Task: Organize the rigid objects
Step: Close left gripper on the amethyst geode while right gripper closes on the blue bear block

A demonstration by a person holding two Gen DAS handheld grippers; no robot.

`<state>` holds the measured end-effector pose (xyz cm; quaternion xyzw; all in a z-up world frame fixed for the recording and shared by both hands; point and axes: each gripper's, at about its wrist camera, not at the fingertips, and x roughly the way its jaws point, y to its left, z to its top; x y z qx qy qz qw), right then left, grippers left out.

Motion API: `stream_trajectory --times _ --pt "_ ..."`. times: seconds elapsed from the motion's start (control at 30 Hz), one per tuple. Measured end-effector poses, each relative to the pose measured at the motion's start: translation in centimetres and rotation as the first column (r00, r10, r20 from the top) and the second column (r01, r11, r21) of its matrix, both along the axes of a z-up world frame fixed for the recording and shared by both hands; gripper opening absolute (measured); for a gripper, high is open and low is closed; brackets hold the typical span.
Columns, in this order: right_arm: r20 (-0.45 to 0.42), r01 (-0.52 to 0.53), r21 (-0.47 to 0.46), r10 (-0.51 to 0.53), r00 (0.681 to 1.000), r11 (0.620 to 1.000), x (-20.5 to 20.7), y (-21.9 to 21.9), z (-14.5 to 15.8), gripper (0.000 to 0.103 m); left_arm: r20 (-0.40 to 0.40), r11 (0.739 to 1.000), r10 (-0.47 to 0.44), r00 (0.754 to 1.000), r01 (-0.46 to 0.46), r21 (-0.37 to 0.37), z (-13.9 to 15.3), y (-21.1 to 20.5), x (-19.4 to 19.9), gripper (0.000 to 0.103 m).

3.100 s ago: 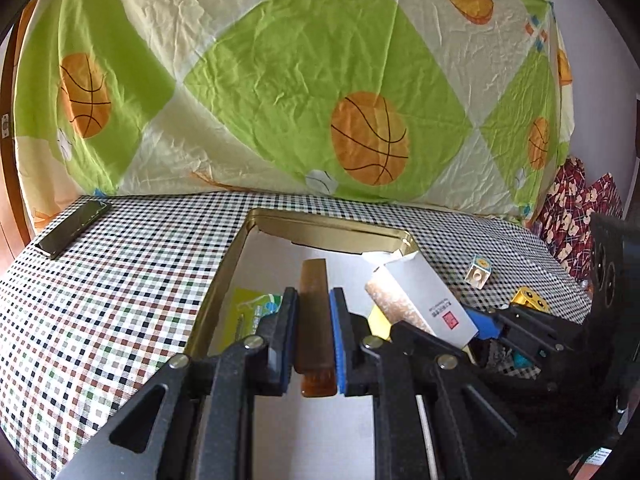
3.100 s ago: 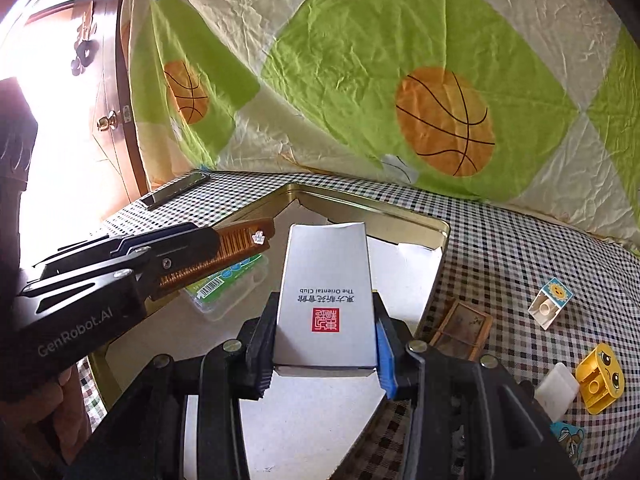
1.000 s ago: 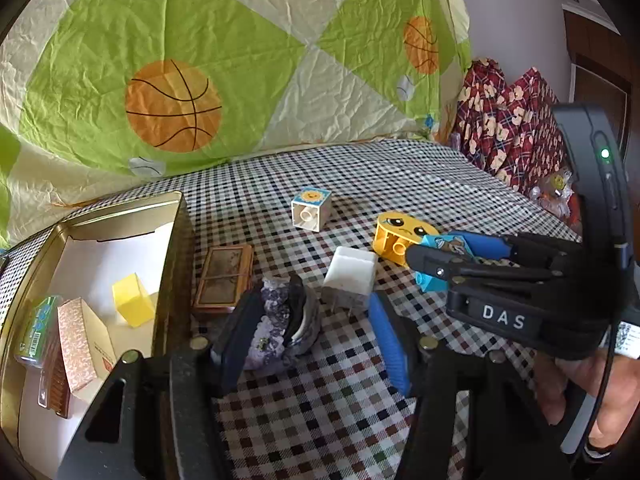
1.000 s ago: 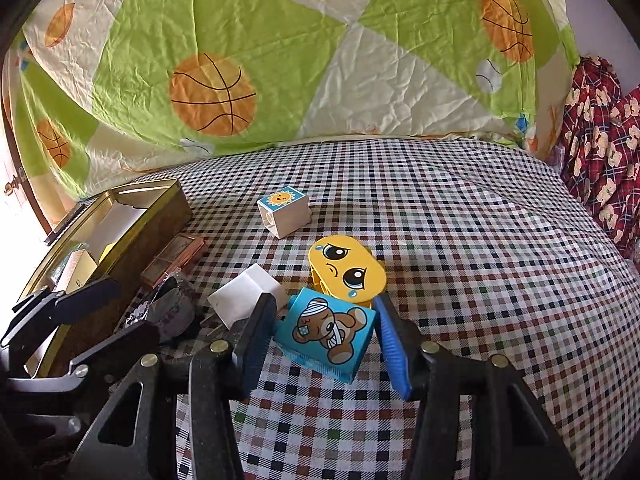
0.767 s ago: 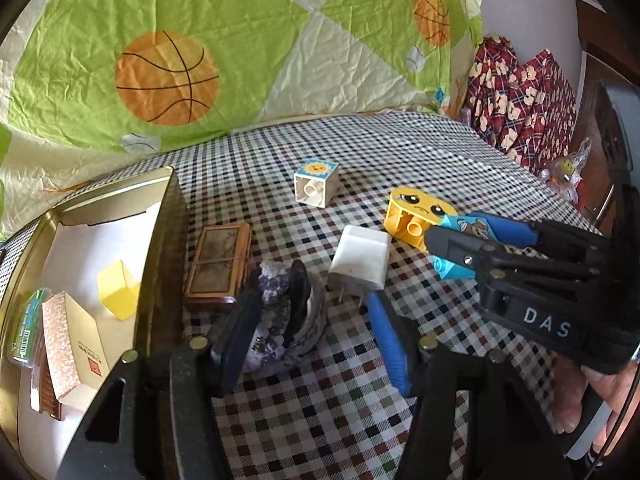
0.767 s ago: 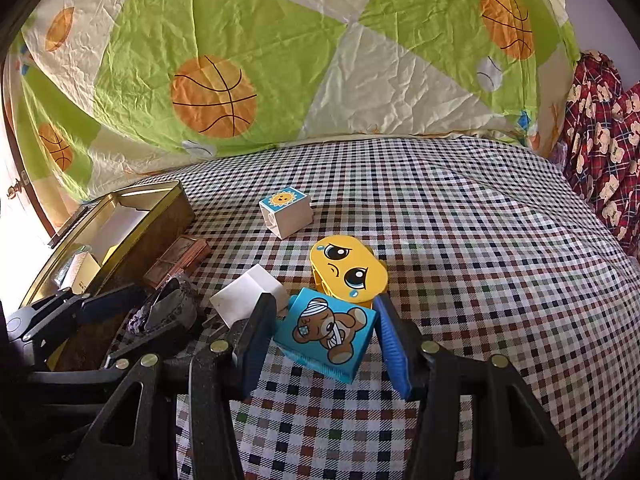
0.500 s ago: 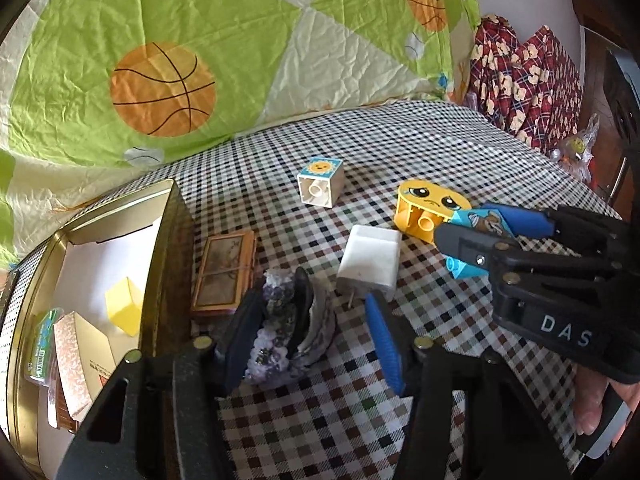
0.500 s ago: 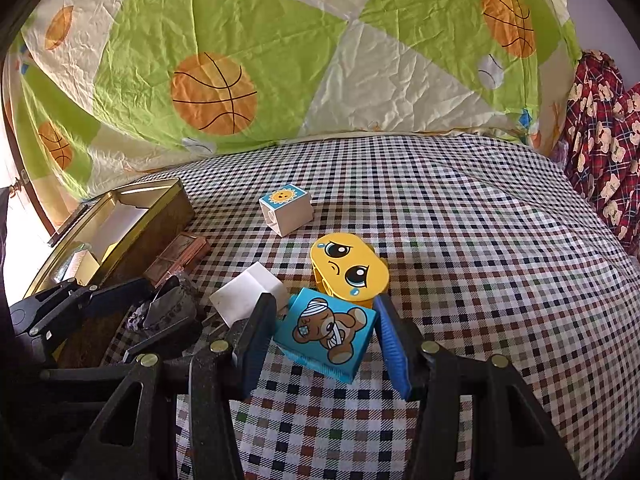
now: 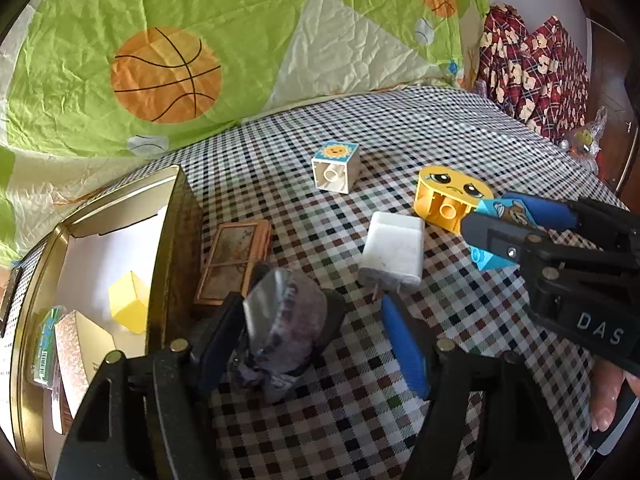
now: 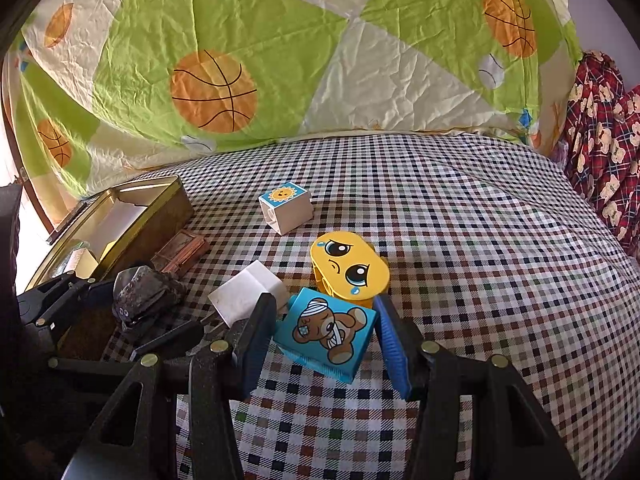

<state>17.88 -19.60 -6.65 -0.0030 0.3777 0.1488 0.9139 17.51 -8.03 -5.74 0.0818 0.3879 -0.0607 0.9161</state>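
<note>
A dark purple crystal rock [image 9: 284,332] stands on the checked cloth between the fingers of my left gripper [image 9: 310,316]. Its jaws are opening: the left finger is close to the rock and the blue right pad [image 9: 404,344] stands clear of it. My right gripper [image 10: 322,320] is shut on a blue bear block [image 10: 332,340], which rests tilted on the cloth beside a yellow sad-face block [image 10: 348,268]. The gold tin [image 9: 176,240] lies left of the rock and holds a yellow cube [image 9: 128,304], a patterned box [image 9: 76,344] and a green pack [image 9: 44,352].
A white charger plug [image 9: 394,252] lies just beyond the left gripper's right finger. A brown framed box [image 9: 236,260] lies against the tin's wall. A white sun block [image 9: 336,164] sits further back. A basketball-print sheet hangs behind, and plaid fabric [image 10: 600,128] is at the right.
The left gripper's jaws narrowed on the rock and then widened again, and the rock now stands more upright between them. The right gripper and the bear block have not moved.
</note>
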Motion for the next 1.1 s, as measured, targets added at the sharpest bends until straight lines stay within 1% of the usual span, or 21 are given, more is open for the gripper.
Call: stream_trajectory --times 0.03,0.07,0.13,0.17,0.27,0.37,0.4,0.43,0.5,0.53,0.63,0.67,0.7,0.73,0.77,0.87,0.93,0.97,1.03,1.07,1.1 --pt "0.001 0.001 0.000 -0.001 1.000 1.000 0.0 0.0 0.0 0.053 0.004 1.000 0.008 1.000 -0.008 0.001 0.1 0.1 -0.1 0.065" --pt "0.002 0.002 0.000 -0.002 1.000 1.000 0.0 0.0 0.0 0.053 0.010 1.000 0.021 1.000 -0.021 0.002 0.1 0.2 -0.1 0.058" --pt "0.005 0.003 -0.001 -0.003 1.000 1.000 -0.1 0.0 0.1 0.053 0.027 1.000 0.030 0.999 -0.029 -0.009 0.3 0.6 -0.3 0.051" --pt "0.007 0.004 -0.001 -0.004 1.000 1.000 -0.1 0.0 0.1 0.053 0.039 1.000 0.019 0.999 -0.019 -0.006 0.4 0.5 -0.5 0.034" --pt "0.008 0.006 -0.003 -0.006 1.000 1.000 -0.1 -0.1 0.1 0.053 0.049 1.000 0.005 0.999 -0.005 0.013 0.5 0.1 -0.6 0.034" --pt "0.010 0.008 -0.003 -0.008 1.000 1.000 -0.1 -0.1 0.2 0.053 0.049 1.000 -0.006 0.999 0.006 0.008 0.6 0.1 -0.6 0.034" --pt "0.011 0.008 -0.003 -0.008 1.000 1.000 -0.1 -0.1 0.2 0.053 0.050 1.000 -0.010 0.999 0.010 -0.001 0.6 0.2 -0.6 0.026" --pt "0.010 0.008 -0.003 -0.008 1.000 1.000 -0.1 -0.1 0.2 0.053 0.048 1.000 -0.022 0.999 0.023 -0.019 0.6 0.3 -0.7 0.024" --pt "0.010 0.008 -0.003 -0.008 1.000 1.000 -0.1 -0.2 0.2 0.053 0.040 0.999 -0.029 0.999 0.030 -0.036 0.6 0.4 -0.9 0.024" --pt "0.010 0.008 -0.003 -0.008 1.000 1.000 -0.1 -0.2 0.2 0.053 0.038 0.999 -0.036 0.999 0.037 -0.023 0.5 0.3 -1.0 0.025" --pt "0.010 0.008 -0.003 -0.008 1.000 1.000 -0.1 -0.1 0.2 0.053 0.035 0.999 -0.051 0.998 0.051 -0.005 0.4 0.0 -1.4 0.036" --pt "0.010 0.008 -0.003 -0.008 1.000 1.000 -0.1 -0.1 0.2 0.053 0.031 0.998 -0.054 0.998 0.055 -0.009 0.4 0.0 -1.4 0.051" --pt "0.010 0.008 -0.002 -0.008 1.000 1.000 -0.1 -0.2 0.2 0.053 0.028 0.999 -0.046 0.999 0.046 -0.011 0.3 0.1 -1.3 0.070" --pt "0.011 0.009 -0.002 -0.009 1.000 1.000 -0.2 -0.2 0.2 0.053 0.019 0.999 -0.028 0.999 0.028 -0.017 0.2 0.4 -1.2 0.079" --pt "0.011 0.009 -0.003 -0.009 1.000 1.000 -0.1 -0.2 0.2 0.053 0.014 1.000 -0.027 1.000 0.027 -0.014 0.2 0.5 -1.1 0.083" --pt "0.011 0.009 -0.002 -0.009 1.000 1.000 -0.2 -0.2 0.2 0.053 0.005 0.999 -0.039 0.999 0.039 0.013 0.2 0.3 -1.0 0.083" --pt "0.011 0.009 -0.002 -0.009 1.000 1.000 -0.2 -0.2 0.3 0.053 0.006 0.999 -0.038 0.999 0.038 0.012 0.2 0.6 -1.0 0.083" --pt "0.012 0.010 -0.001 -0.010 1.000 1.000 -0.2 -0.2 0.3 0.053 0.009 0.999 -0.037 0.999 0.037 0.010 0.2 0.8 -1.0 0.079" --pt "0.011 0.009 -0.001 -0.009 1.000 1.000 -0.1 -0.2 0.3 0.053 0.010 0.999 -0.012 1.000 0.011 0.047 0.0 1.0 -0.7 0.052" --pt "0.010 0.008 -0.001 -0.008 1.000 1.000 -0.1 -0.2 0.3 0.053 0.007 0.998 -0.009 1.000 0.008 0.063 -0.1 0.9 -0.6 0.044" --pt "0.011 0.009 0.000 -0.009 1.000 1.000 -0.1 -0.2 0.3 0.053 0.007 0.997 -0.007 1.000 0.007 0.075 -0.2 0.9 -0.6 0.044"
